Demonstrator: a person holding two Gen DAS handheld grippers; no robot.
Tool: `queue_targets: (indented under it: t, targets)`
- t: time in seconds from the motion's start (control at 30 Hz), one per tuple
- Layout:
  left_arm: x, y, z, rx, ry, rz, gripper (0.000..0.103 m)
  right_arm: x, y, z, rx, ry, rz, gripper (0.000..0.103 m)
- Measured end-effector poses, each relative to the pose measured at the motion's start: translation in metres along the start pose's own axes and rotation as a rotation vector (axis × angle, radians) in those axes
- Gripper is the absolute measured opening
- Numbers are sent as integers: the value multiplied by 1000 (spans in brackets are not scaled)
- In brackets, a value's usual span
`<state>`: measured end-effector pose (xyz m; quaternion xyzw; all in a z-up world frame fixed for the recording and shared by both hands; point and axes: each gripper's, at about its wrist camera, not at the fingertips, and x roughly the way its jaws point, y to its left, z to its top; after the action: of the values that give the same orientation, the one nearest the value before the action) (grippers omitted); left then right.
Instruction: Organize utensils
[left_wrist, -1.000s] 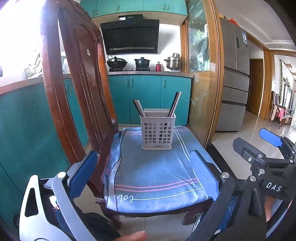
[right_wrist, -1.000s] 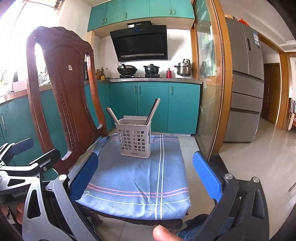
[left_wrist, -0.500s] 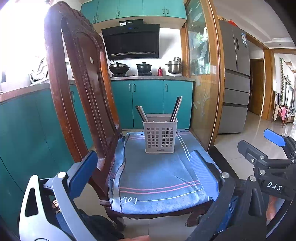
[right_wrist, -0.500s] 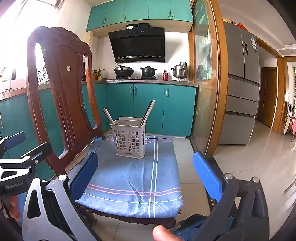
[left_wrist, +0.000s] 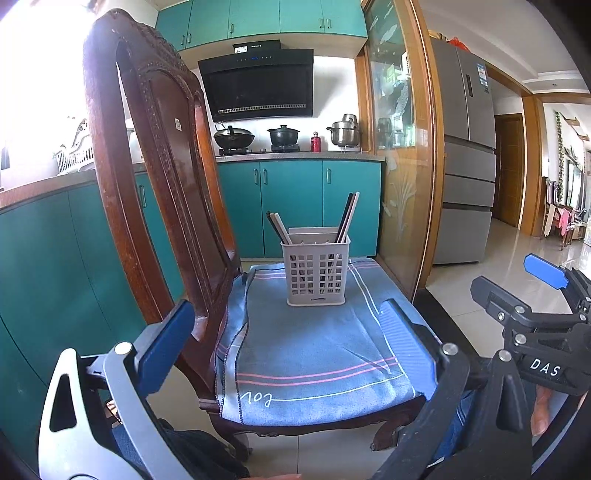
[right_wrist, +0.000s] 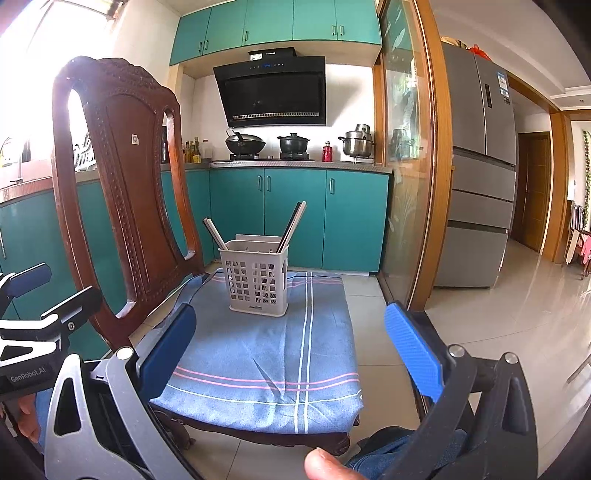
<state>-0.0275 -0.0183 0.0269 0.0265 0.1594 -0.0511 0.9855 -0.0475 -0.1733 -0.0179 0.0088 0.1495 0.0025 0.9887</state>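
Note:
A grey slotted utensil basket (left_wrist: 316, 272) stands on the blue cloth (left_wrist: 314, 354) covering the seat of a wooden chair; it also shows in the right wrist view (right_wrist: 255, 282). Chopsticks (left_wrist: 347, 217) lean in it at the left and right sides, and show too in the right wrist view (right_wrist: 291, 227). My left gripper (left_wrist: 291, 347) is open and empty, well in front of the chair. My right gripper (right_wrist: 290, 349) is open and empty, also short of the seat. Each gripper shows at the edge of the other's view.
The carved chair back (left_wrist: 159, 177) rises at the left of the seat. Teal cabinets (left_wrist: 295, 206) with pots on a stove are behind, a glass door frame (left_wrist: 402, 166) and a fridge (left_wrist: 469, 173) to the right. Tiled floor (right_wrist: 498, 317) lies around the chair.
Both grippers have drawn back and up a little from the chair, so the basket looks smaller and lower. Both stay open and empty.

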Motion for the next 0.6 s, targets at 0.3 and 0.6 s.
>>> queue_targets:
  t: [0.3,0.6]
  targets:
    - [-1,-1,-1,-4,-6,-4,99,1,-1,-1,-1,5,4,100]
    - [-2,-2,-1,-6,-6,-3,99,1,0,-1,2,6,5,100]
